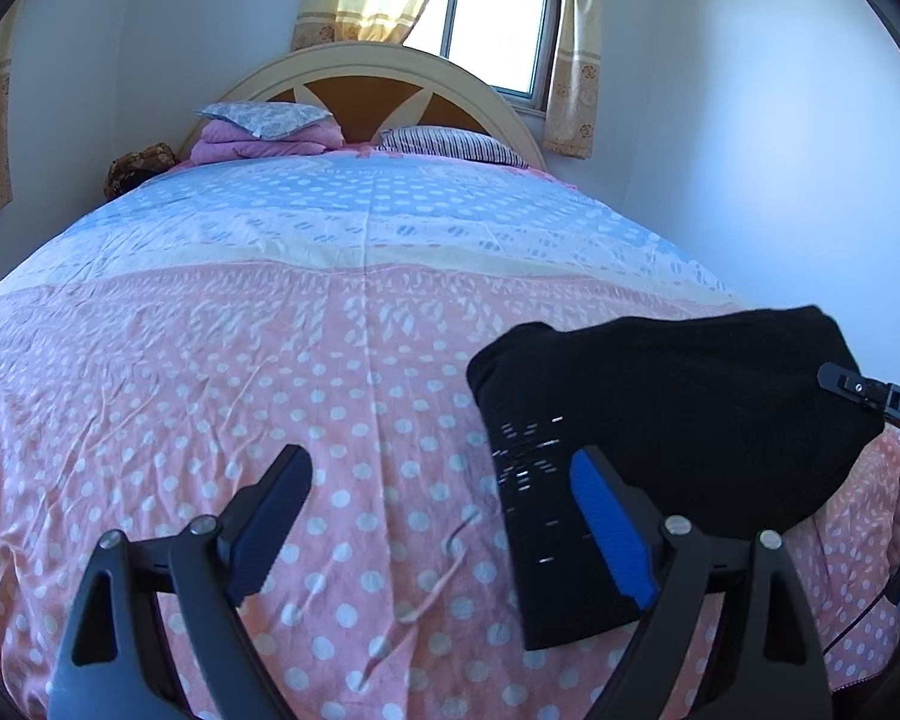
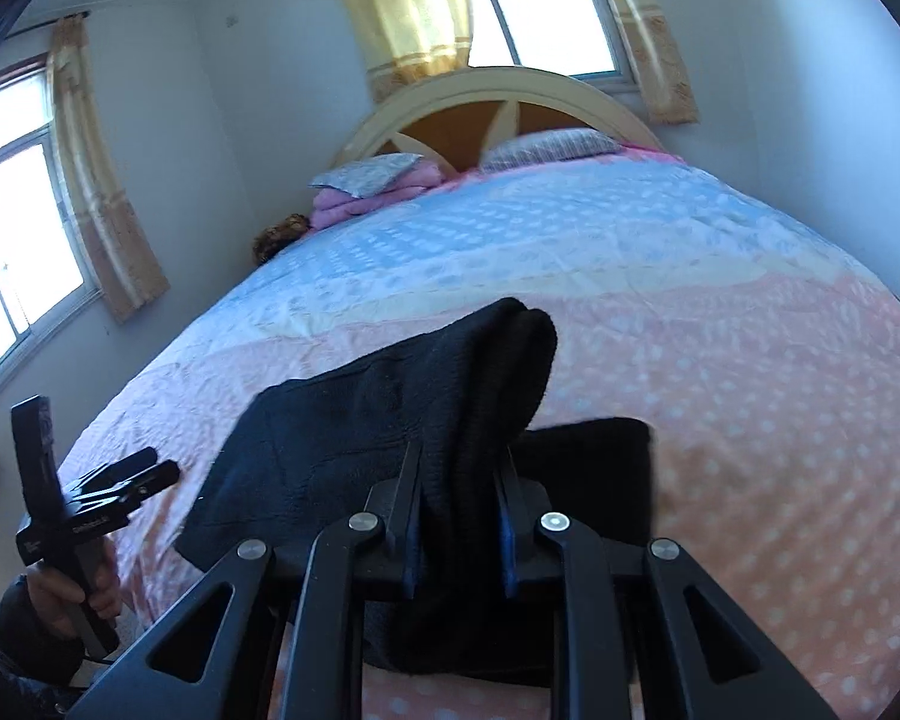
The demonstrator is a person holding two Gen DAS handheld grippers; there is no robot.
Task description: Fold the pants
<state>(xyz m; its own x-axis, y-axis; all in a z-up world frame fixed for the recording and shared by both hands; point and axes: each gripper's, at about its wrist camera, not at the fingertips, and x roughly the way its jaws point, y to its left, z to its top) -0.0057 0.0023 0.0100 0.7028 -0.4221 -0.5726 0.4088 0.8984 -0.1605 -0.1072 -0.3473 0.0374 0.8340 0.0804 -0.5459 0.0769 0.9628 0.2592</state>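
Observation:
Black pants [image 1: 660, 396] lie bunched on the pink dotted bedspread [image 1: 270, 360] near the bed's front right. In the right wrist view my right gripper [image 2: 459, 456] is shut on a raised fold of the pants [image 2: 342, 420], and the cloth humps up between its fingers [image 2: 411, 480]. The rest of the garment spreads flat to either side. My left gripper [image 1: 441, 468] stands open over bare bedspread just left of the pants, with its blue right pad [image 1: 606, 516] beside the cloth edge and nothing between the fingers. A hand [image 2: 84, 594] holds that left gripper [image 2: 150, 471] at the bed's left side.
A rounded headboard [image 1: 390, 72] stands at the far end with a striped pillow [image 1: 450, 144], a patterned pillow [image 1: 264, 117] on a folded pink blanket [image 1: 252, 147], and a brown bundle [image 1: 138, 165]. Curtained windows [image 2: 24, 228] and white walls close in the bed.

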